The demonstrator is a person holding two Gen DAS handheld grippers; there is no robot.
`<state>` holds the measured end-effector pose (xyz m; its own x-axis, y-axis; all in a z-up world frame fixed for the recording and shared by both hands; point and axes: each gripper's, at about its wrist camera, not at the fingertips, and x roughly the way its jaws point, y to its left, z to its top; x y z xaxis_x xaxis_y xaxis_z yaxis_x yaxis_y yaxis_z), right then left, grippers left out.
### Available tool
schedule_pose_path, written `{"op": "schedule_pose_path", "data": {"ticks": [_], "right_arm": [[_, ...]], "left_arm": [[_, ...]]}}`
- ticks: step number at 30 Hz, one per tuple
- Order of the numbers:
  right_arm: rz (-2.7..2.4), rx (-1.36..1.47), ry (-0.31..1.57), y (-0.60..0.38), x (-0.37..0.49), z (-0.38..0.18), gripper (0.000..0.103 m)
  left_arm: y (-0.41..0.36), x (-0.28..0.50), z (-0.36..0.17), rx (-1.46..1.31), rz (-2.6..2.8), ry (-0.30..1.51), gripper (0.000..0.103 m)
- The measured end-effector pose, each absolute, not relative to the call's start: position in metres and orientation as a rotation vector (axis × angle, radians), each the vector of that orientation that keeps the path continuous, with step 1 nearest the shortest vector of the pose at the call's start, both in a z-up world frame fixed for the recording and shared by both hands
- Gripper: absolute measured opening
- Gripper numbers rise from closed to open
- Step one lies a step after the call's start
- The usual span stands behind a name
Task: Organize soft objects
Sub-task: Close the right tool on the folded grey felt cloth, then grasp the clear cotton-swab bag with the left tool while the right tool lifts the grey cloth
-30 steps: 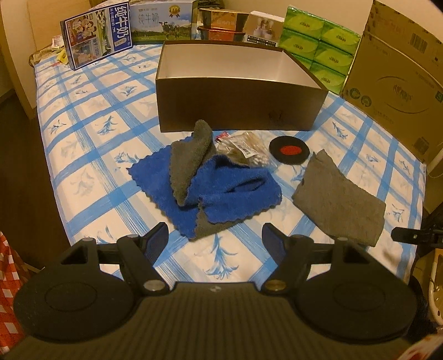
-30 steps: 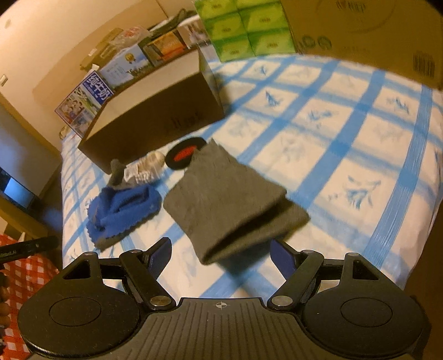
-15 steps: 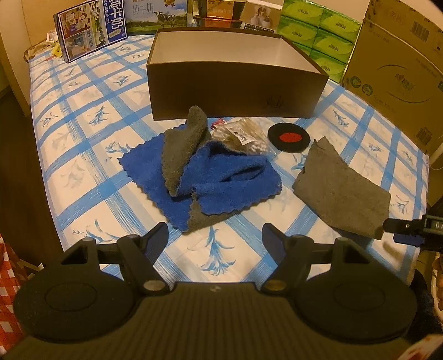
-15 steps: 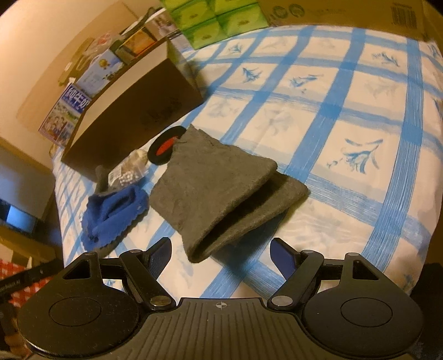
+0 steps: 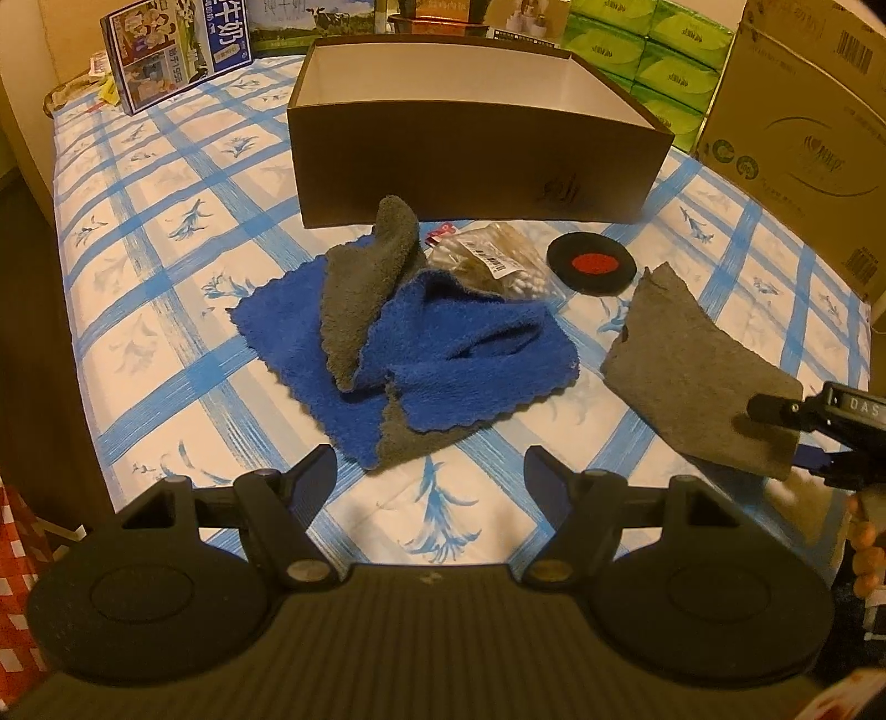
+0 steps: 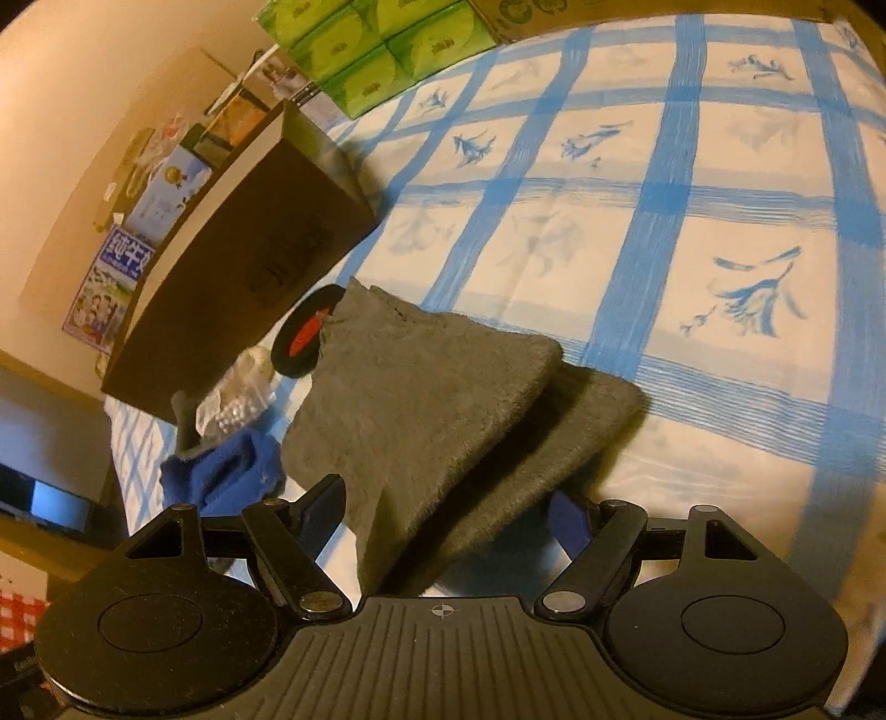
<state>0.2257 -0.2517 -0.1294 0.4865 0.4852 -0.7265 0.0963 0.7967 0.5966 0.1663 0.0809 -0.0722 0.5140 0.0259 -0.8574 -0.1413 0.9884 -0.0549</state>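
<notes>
The left gripper [image 5: 431,471] hangs over the near edge of the surface [image 5: 166,310], which wears a white cloth with blue checks and flower prints; its fingers [image 5: 315,476] stand wide apart with only bare cloth between them. Just beyond, toward 12 o'clock, lies the blue towel [image 5: 443,360], crumpled, with a grey towel [image 5: 365,288] folded up into it so that one grey corner rises in a peak. Touching that heap at its 1 o'clock side is a clear bag of cotton swabs [image 5: 493,263], and beside the bag at 3 o'clock sits a black disc with a red centre [image 5: 591,263]. Behind all of these stands an open brown box [image 5: 476,166], white inside.

At 3 o'clock from the blue towel, apart from it, lies the grey folded cloth [image 5: 698,382]. The right gripper [image 6: 446,501] is at this cloth's near corner: seen from its own camera, the fingers [image 6: 324,504] are spread wide on either side of the cloth's [image 6: 421,410] doubled edge, which reaches in between them. The pads are not pressing on it. In the left view the right gripper [image 5: 797,432] shows as a dark arm at 4 o'clock, overlapping that same corner.

Along the far side stand green tissue packs [image 5: 653,50], a large cardboard carton [image 5: 803,133] and a blue milk carton [image 5: 177,50].
</notes>
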Motion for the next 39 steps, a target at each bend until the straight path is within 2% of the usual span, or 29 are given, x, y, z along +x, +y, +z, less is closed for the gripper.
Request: {"op": "schedule_pose_path", "data": {"ticks": [2, 4, 5, 7, 10, 19, 28, 33, 39], "right_arm": [[0.253, 0.643, 1.034, -0.25, 0.228, -0.131, 0.071], [0.245, 0.639, 1.029, -0.249, 0.232, -0.133, 0.054], [0.242, 0.639, 1.026, -0.249, 0.233, -0.134, 0.049], [0.242, 0.633, 1.006, -0.251, 0.234, -0.133, 0.029], [0.256, 0.619, 0.964, -0.254, 0.235, -0.126, 0.009], [0.257, 0.526, 0.813, -0.258, 0.247, -0.083, 0.006], [0.251, 0.166, 0.649, -0.222, 0.255, -0.034, 0.006], [0.255, -0.016, 0.593, -0.19, 0.262, -0.032, 0.006], [0.278, -0.05, 0.61, -0.169, 0.276, -0.047, 0.006]], "left_arm": [[0.081, 0.169, -0.074, -0.12, 0.099, 1.03, 0.073], [0.08, 0.172, -0.075, -0.117, 0.094, 1.03, 0.073], [0.079, 0.173, -0.076, -0.114, 0.092, 1.029, 0.073], [0.078, 0.175, -0.077, -0.111, 0.088, 1.024, 0.073], [0.077, 0.181, -0.079, -0.104, 0.08, 1.023, 0.072], [0.07, 0.205, -0.076, -0.07, 0.044, 0.975, 0.072], [0.061, 0.245, -0.076, -0.033, 0.013, 0.928, 0.071], [0.054, 0.272, -0.085, -0.026, 0.001, 0.921, 0.067], [0.056, 0.3, -0.103, -0.058, 0.019, 0.959, 0.067]]}}
